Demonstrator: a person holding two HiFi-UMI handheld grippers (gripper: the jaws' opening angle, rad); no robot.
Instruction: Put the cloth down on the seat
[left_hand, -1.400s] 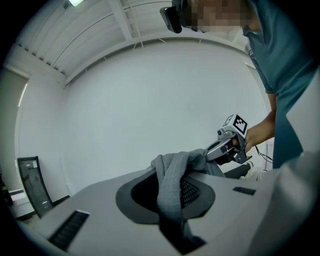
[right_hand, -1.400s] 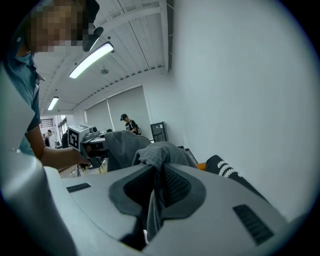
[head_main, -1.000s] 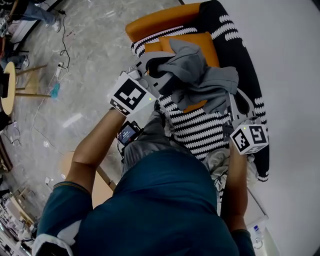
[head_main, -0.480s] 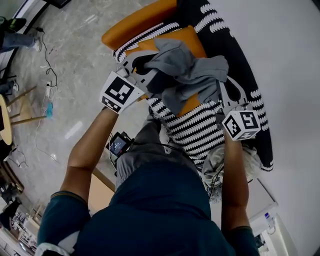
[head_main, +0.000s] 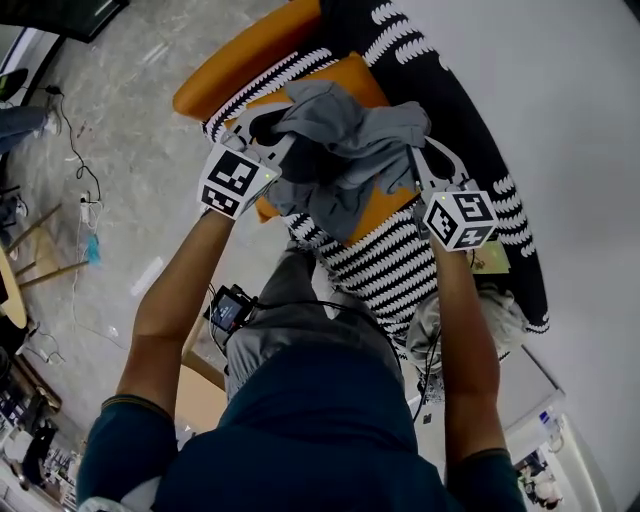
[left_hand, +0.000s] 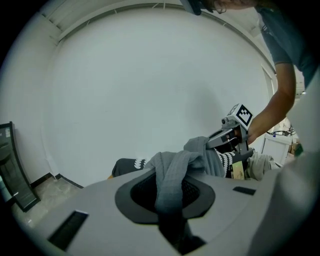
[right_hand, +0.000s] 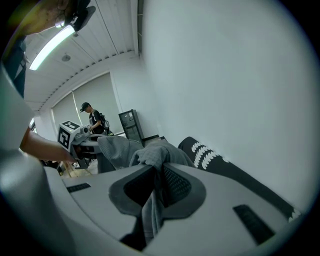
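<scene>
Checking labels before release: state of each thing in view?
Grey fabric cloth: bunched, gripped at two spots.
Left tongs: shut on the cloth.
Right tongs: shut on the cloth.
Orange seat cushion: partly under the cloth.
Black-and-white striped throw: spread out, draped.

Seat (head_main: 352, 72) apparently half under cloth (head_main: 345, 150)

This looks like an office or lab room set up for recording. A polished stone floor (head_main: 150, 130) has loose cables (head_main: 70, 140) trailing across it. There is a bare white wall (head_main: 560, 100), a strip light (right_hand: 50, 45) overhead, a dark cabinet (right_hand: 131, 126) with another person (right_hand: 95, 120) beside it, and an orange armchair (head_main: 240, 65).
</scene>
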